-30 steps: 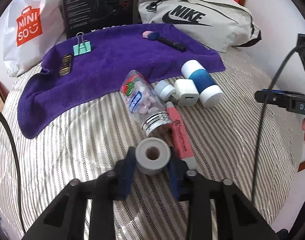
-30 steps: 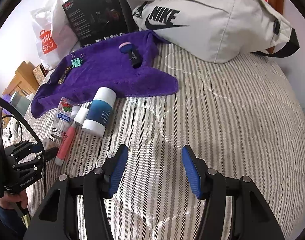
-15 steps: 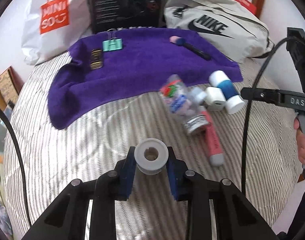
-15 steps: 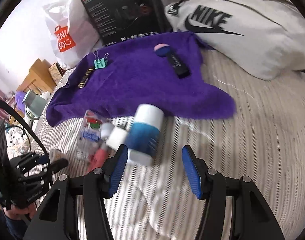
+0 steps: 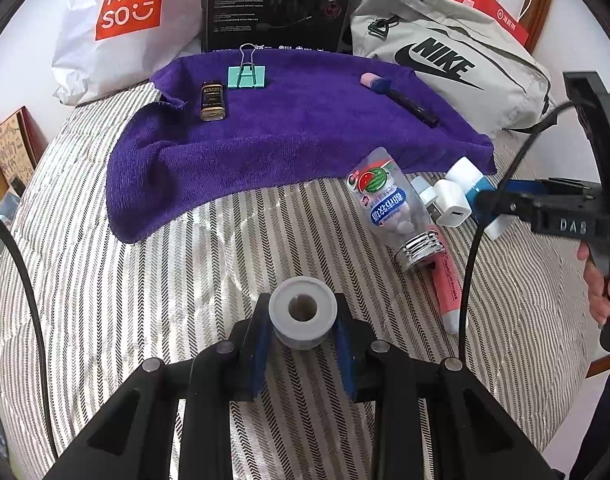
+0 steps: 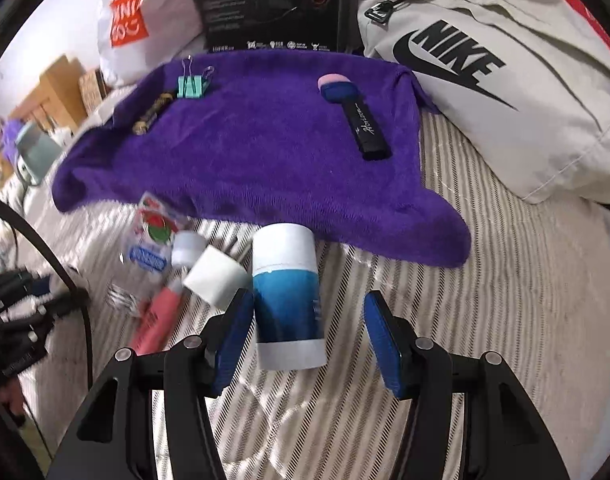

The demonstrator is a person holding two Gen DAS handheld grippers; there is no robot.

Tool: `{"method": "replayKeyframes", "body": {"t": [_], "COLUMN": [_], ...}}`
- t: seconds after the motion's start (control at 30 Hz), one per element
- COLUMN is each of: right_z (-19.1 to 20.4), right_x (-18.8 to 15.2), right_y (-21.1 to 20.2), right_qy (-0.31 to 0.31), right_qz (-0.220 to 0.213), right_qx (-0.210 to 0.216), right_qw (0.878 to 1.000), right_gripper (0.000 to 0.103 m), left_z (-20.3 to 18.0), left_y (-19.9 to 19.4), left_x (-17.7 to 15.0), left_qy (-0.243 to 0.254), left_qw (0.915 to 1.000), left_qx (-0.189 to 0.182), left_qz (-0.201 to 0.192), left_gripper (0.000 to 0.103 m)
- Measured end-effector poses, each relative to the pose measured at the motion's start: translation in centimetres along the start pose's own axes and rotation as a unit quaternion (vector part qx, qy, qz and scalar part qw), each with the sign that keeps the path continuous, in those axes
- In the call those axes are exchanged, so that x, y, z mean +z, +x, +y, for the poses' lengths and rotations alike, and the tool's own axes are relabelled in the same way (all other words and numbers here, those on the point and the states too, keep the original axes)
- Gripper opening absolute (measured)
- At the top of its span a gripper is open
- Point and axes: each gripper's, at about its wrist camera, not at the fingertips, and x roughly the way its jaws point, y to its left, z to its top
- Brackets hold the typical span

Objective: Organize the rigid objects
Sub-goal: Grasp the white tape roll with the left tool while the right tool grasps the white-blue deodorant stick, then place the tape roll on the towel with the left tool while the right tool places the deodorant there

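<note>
Left gripper (image 5: 303, 334) has its fingers clamped on the grey tape roll (image 5: 303, 312), roll held above the striped bed (image 5: 145, 300), hole facing my camera. Open bedspread ahead and to the left, up to the near edge of the purple towel (image 5: 285, 136).

Right gripper (image 6: 305, 334) is spread wide, holding nothing. The blue-and-white bottle (image 6: 285, 296) lies lengthwise between the fingers, its side just beside the left pad (image 6: 233, 336), with a clear gap to the right one. I can't tell if the left pad is touching it. Free bed to the right of the bottle; the towel edge sits right at its far cap.

Tight on the left side of the bottle: white charger (image 6: 215, 276), small white cap (image 6: 188, 248), pink tube (image 6: 157, 320) and candy bottle (image 6: 153, 236), all bunched together.

On the towel: teal binder clip (image 5: 247, 76), dark tin (image 5: 213, 100), black stick with pink tip (image 6: 355, 116).

The far edge is blocked by the Nike bag (image 6: 485, 76), black box (image 5: 277, 4) and Miniso bag (image 5: 125, 12).

In the right wrist view, the left third is motion-blurred and the candy label is unreadable. In the left wrist view, the right gripper body hides most of the blue bottle.
</note>
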Motion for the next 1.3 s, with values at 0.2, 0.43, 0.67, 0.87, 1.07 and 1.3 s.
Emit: {"method": "replayKeyframes", "body": {"t": [0.2, 0.43, 0.67, 0.87, 1.07, 1.3], "right_z": [1.4, 0.1, -0.9, -0.7, -1.3, -1.4], "right_x": [0.1, -1.2, -2.7, -3.6, -3.8, -3.8], "right_y": [2.2, 1.2, 1.0, 0.8, 0.4, -0.9], "right_qy": [-0.023, -0.019, -0.013, -0.025, -0.022, -0.012], "right_qz": [0.003, -0.007, 0.005, -0.014, -0.019, -0.027], "right_qx": [-0.013, 0.017, 0.017, 0.015, 0.037, 0.055], "right_qw": [1.0, 1.0, 1.0, 0.999, 0.999, 0.998], "right_gripper": [0.047, 0.037, 0.036, 0.036, 0.036, 0.036], "left_z": [0.1, 0.5, 0.3, -0.1, 0.0, 0.1], "left_y": [0.1, 0.0, 0.4, 0.7, 0.7, -1.4], "left_x": [0.1, 0.2, 1.0, 0.9, 1.0, 1.6], "left_qy": [-0.001, -0.003, 0.002, 0.005, 0.003, 0.001], "left_qw": [1.0, 1.0, 0.9998, 0.9996, 0.9998, 0.9995], "left_qx": [-0.003, 0.008, 0.018, 0.029, 0.02, 0.021], "left_qz": [0.0, -0.002, -0.002, -0.001, -0.005, -0.025], "left_gripper": [0.028, 0.028, 0.028, 0.028, 0.028, 0.028]}}
